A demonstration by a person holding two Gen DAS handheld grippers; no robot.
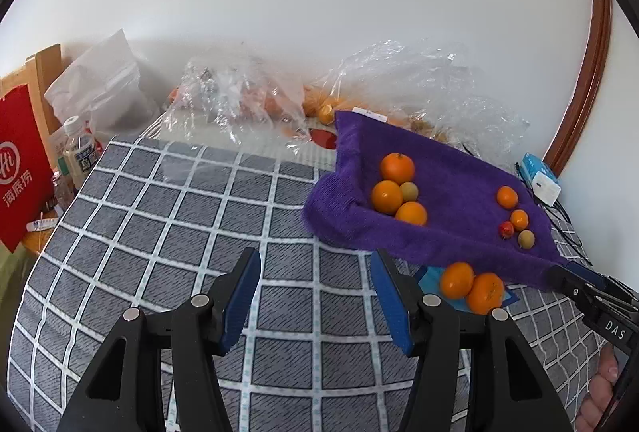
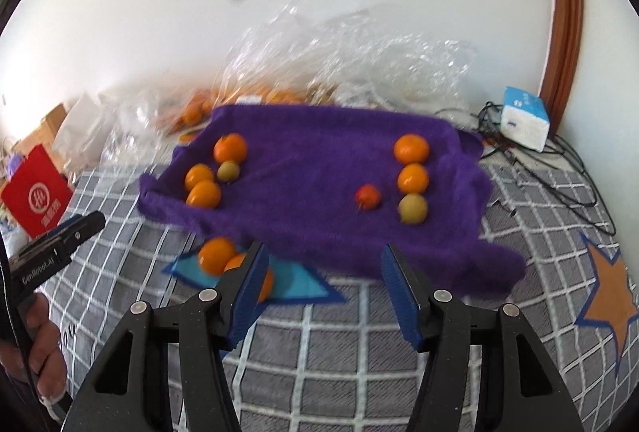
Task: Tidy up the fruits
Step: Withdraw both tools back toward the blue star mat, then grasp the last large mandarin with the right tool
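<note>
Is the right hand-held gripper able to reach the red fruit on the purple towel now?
Probably yes: the right hand-held gripper is open and empty, and nothing stands between it and the red fruit.

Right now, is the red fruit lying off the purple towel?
No, the red fruit sits on the purple towel, beside the right-hand fruits.

I see my left gripper (image 1: 315, 276) and right gripper (image 2: 324, 264): black angular frames, silver round screws, ribbed blue pads, white lettering.
</note>
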